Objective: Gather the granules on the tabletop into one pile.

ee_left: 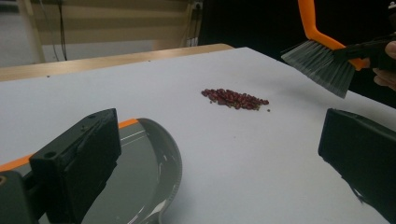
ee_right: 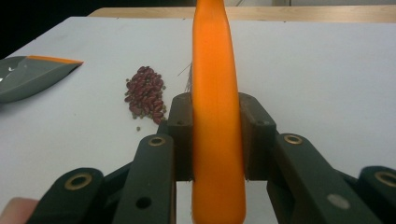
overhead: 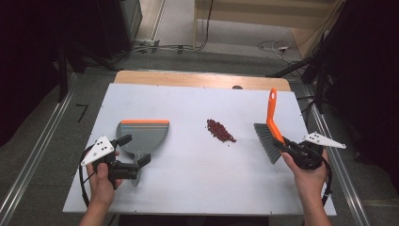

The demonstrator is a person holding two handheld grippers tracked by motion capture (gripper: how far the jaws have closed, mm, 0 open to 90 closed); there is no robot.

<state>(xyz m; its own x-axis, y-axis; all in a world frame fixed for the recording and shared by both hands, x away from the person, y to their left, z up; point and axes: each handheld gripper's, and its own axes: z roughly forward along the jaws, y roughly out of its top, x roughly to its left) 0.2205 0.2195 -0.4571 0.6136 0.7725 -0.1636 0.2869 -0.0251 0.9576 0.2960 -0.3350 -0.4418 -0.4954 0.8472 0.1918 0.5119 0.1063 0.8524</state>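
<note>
A small heap of dark red beans (overhead: 220, 130) (ee_left: 236, 99) (ee_right: 145, 93) lies on the white sheet near the table's middle. To their right, my right gripper (overhead: 288, 147) (ee_right: 217, 121) is shut on the orange handle of a hand brush (overhead: 271, 113) (ee_right: 215, 70). Its grey bristles (ee_left: 322, 63) point toward the beans and seem lifted off the sheet. A grey dustpan (overhead: 143, 134) (ee_left: 140, 182) (ee_right: 32, 74) with an orange lip lies flat to the left. My left gripper (overhead: 135, 150) (ee_left: 224, 154) stands open at the pan's handle end, jaws wide apart, gripping nothing.
The white sheet (overhead: 197, 183) covers a wooden table (overhead: 197, 78), whose far edge shows bare wood. Cables lie on the floor beyond it and metal rails run along both sides. Dark stands rise at the back left and back right.
</note>
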